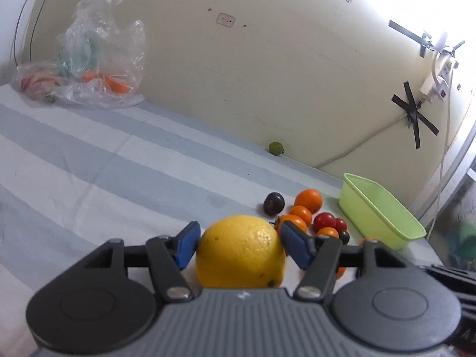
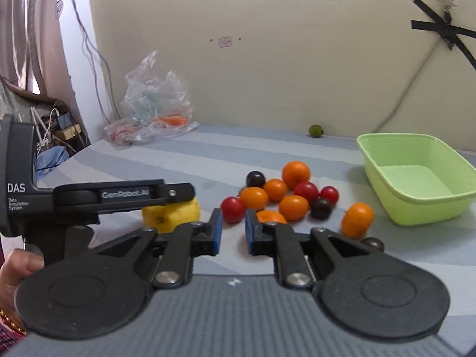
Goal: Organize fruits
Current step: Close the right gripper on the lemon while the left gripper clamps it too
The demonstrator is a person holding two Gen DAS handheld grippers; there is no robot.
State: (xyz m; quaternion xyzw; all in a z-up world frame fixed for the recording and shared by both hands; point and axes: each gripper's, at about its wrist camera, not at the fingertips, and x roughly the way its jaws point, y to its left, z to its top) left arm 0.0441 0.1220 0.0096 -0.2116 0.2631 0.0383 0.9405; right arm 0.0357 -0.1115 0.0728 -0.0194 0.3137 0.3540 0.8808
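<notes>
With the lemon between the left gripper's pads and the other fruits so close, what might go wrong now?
1. The lemon is round and wide; the left gripper meets it only with the tips of its pads, so it might slip out when lifted.
2. The fruit cluster lies loose on the cloth; a bump from either gripper may send pieces rolling.
3. The green basket stands beyond the cluster, so the lemon probably must pass over those fruits.
</notes>
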